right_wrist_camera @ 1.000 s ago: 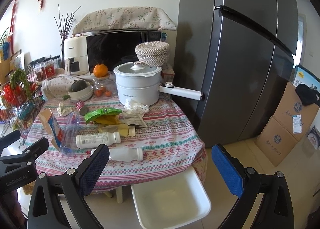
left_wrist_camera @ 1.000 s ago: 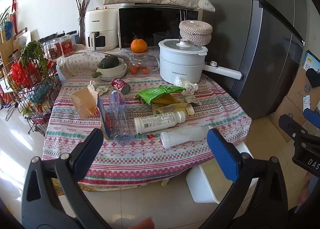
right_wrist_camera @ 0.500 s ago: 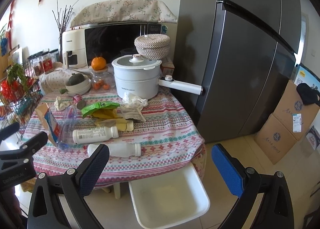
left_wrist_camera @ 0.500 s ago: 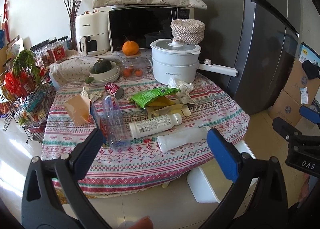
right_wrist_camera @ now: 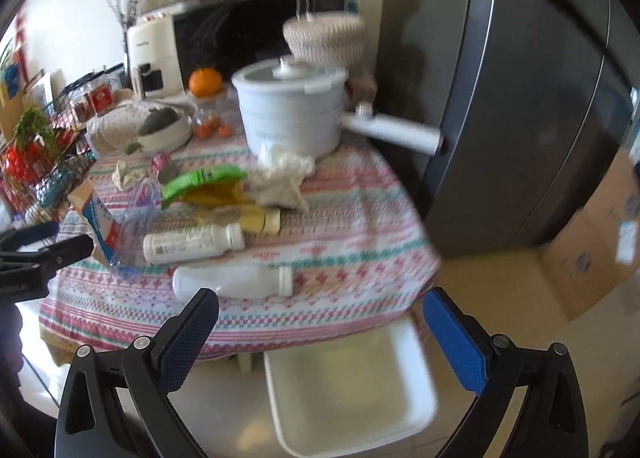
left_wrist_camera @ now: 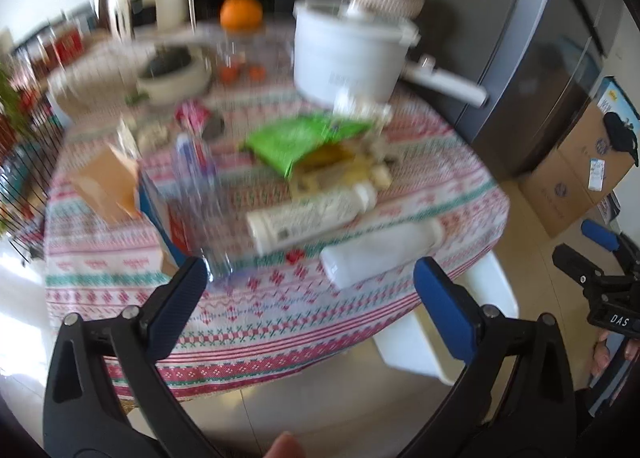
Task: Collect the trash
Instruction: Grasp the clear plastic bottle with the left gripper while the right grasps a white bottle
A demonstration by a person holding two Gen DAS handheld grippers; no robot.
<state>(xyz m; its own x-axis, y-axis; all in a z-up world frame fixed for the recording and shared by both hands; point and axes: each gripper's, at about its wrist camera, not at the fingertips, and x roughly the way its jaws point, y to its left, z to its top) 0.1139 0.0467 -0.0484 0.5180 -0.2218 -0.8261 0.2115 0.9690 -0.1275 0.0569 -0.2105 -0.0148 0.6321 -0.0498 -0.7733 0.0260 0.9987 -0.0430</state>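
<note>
Trash lies on the patterned round table (left_wrist_camera: pixel 280 298): two white plastic bottles on their sides, one labelled (left_wrist_camera: pixel 308 214) and one plain (left_wrist_camera: pixel 380 254) near the front edge, a clear crushed bottle (left_wrist_camera: pixel 200 186), a milk carton (left_wrist_camera: pixel 160 210), a green wrapper (left_wrist_camera: pixel 296 138), yellow wrappers (left_wrist_camera: pixel 340 166), crumpled tissue (right_wrist_camera: pixel 284 174) and a red can (left_wrist_camera: pixel 192 114). My left gripper (left_wrist_camera: pixel 308 298) is open and empty in front of the table. My right gripper (right_wrist_camera: pixel 320 322) is open and empty, above a white bin (right_wrist_camera: pixel 344 390) on the floor. Both views are motion-blurred.
A white pot with a long handle (right_wrist_camera: pixel 292 114), a woven basket (right_wrist_camera: pixel 324 38), an orange (left_wrist_camera: pixel 240 10), a bowl (left_wrist_camera: pixel 172 74) and a microwave stand at the table's back. A grey fridge (right_wrist_camera: pixel 520 98) is right, cardboard boxes (left_wrist_camera: pixel 580 162) beside it, a wire rack (right_wrist_camera: pixel 44 162) left.
Both grippers have moved closer to the table, so the trash looks larger. Both views have gone blurred. Both grippers stay open and empty.
</note>
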